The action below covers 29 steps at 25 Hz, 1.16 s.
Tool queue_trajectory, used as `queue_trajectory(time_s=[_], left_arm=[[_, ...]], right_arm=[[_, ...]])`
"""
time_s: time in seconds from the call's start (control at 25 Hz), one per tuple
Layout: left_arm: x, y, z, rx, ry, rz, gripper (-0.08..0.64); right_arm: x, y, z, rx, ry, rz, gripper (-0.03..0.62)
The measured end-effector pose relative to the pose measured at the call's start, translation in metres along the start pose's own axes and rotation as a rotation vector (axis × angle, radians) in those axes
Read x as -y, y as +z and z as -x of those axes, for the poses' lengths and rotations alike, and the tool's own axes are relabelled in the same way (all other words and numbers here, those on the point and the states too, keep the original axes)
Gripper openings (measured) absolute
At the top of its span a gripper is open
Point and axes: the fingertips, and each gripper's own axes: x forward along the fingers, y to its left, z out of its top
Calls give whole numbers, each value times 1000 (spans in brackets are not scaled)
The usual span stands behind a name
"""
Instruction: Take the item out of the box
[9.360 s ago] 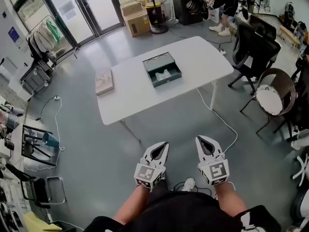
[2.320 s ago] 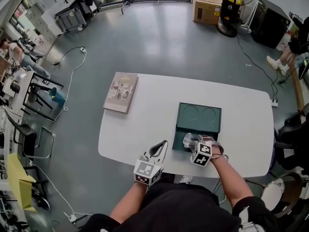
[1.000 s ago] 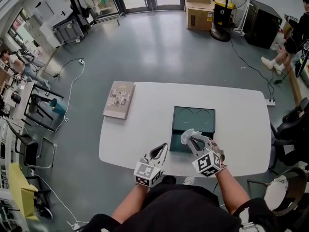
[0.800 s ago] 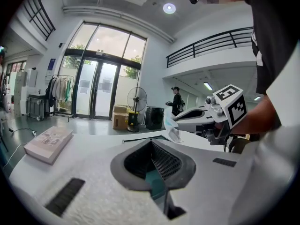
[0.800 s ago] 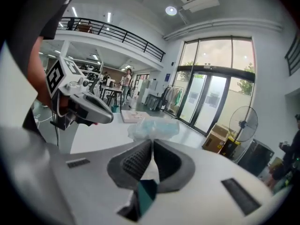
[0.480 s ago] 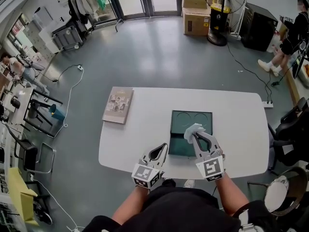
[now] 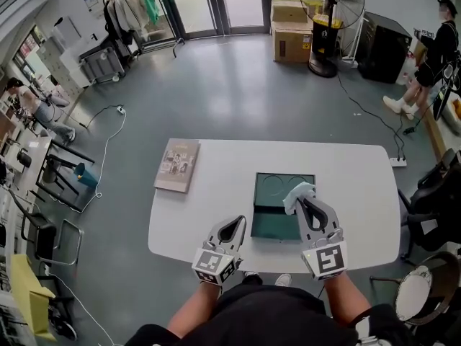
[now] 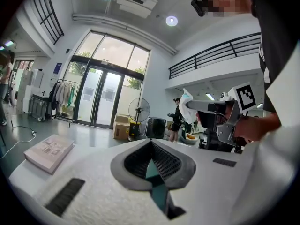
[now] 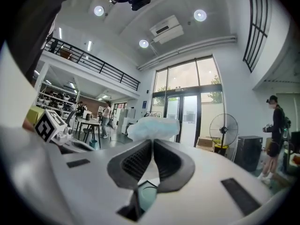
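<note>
The right gripper (image 7: 304, 203) pinches the crumpled white item (image 7: 297, 192) at its jaw tips, above the right edge of the green box (image 7: 270, 225). Bare table (image 7: 360, 193) lies at 3 o'clock. The left gripper (image 7: 234, 223), jaws together and empty, hovers at the box's 8 o'clock.

Loads of bare table (image 7: 223, 193) between book (image 7: 177, 165) and open box (image 7: 277, 222), more right of the box. Over the box's right side, blocked by right gripper (image 7: 302, 202) holding white wad (image 7: 297, 191).
</note>
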Motion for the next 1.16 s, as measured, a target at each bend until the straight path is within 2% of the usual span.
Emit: queue_trajectory(time_s=[0.2,0.48,1.16], left_arm=[[4,2,2,4,-5,-13,11],[3,9,5,11,-12,-20,11],[12,13,-7,0,-39,-40,11]], right_arm=[[7,2,7,-3,-15,36,18],[8,-1,8,-14,-37,26,18],[7,-13,4,-52,-52,129,20]])
